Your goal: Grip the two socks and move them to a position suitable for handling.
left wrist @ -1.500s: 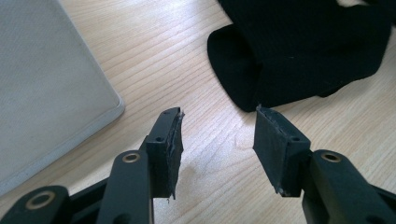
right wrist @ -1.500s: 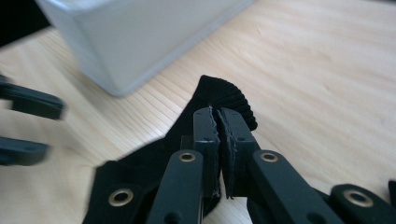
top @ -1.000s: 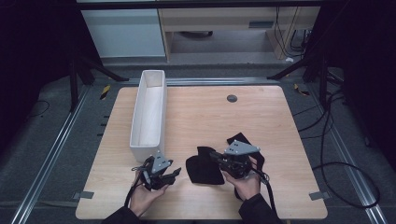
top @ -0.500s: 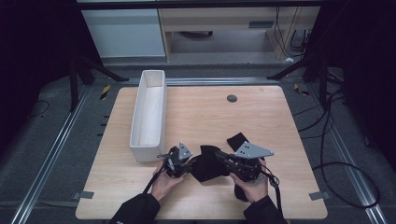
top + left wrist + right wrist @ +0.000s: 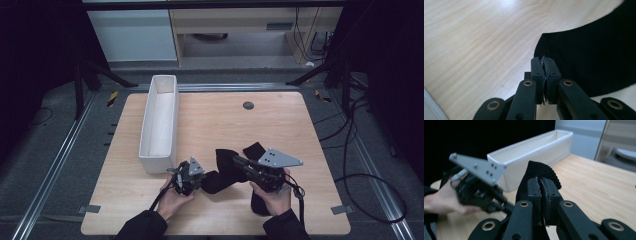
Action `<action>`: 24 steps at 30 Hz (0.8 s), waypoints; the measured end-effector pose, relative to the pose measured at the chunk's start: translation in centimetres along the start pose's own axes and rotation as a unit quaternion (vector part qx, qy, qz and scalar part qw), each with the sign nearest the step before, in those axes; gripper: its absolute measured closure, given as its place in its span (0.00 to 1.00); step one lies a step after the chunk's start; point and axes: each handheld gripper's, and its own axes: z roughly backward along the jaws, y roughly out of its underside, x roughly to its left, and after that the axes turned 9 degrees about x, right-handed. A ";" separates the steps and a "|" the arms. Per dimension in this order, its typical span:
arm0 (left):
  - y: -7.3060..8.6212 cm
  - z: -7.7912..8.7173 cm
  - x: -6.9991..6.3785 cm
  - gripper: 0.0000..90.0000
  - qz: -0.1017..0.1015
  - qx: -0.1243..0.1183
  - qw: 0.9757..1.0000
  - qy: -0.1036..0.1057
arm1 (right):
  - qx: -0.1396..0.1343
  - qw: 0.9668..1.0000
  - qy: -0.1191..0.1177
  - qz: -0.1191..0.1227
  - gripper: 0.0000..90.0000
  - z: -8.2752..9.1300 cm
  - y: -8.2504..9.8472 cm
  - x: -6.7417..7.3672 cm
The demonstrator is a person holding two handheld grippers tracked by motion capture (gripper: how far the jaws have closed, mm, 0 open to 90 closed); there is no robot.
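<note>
Left hand-held gripper point(image 5: 545, 65): black jaws rise from the bottom of the view, pads pressed together after just closing. Tips sit at the curved edge of a black cloth point(image 5: 594, 52); a thin bit of fabric seems caught between the pads, hard to confirm. Cloth lies flat on the pale wood worktop point(image 5: 474, 47), spreading rightward.

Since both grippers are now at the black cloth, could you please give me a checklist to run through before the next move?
1. Right gripper shut on the black ribbed fabric piece, lifted edge: ok.
2. Left gripper jaws have just been closing at the fabric's edge; pinch on it: cannot tell.
3. Second small black piece lying apart on the light wooden table: ok.
4. Long white rectangular bin upright, open top: ok.
5. Cables trailing free of the fabric: cannot tell.
</note>
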 end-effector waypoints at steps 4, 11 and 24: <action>1.1 0.9 -0.7 0.96 0.001 0.004 0.999 0.035 | -0.020 1.000 -0.002 0.007 0.95 0.1 -1.0 0.4; 3.0 3.2 -1.6 0.96 0.009 -0.003 0.997 0.070 | -0.044 0.999 -0.001 0.010 0.95 -1.3 -3.0 1.0; 6.6 5.1 -0.6 0.82 0.046 0.000 0.997 0.065 | 0.015 0.999 0.033 -0.004 0.95 -8.4 -2.9 0.1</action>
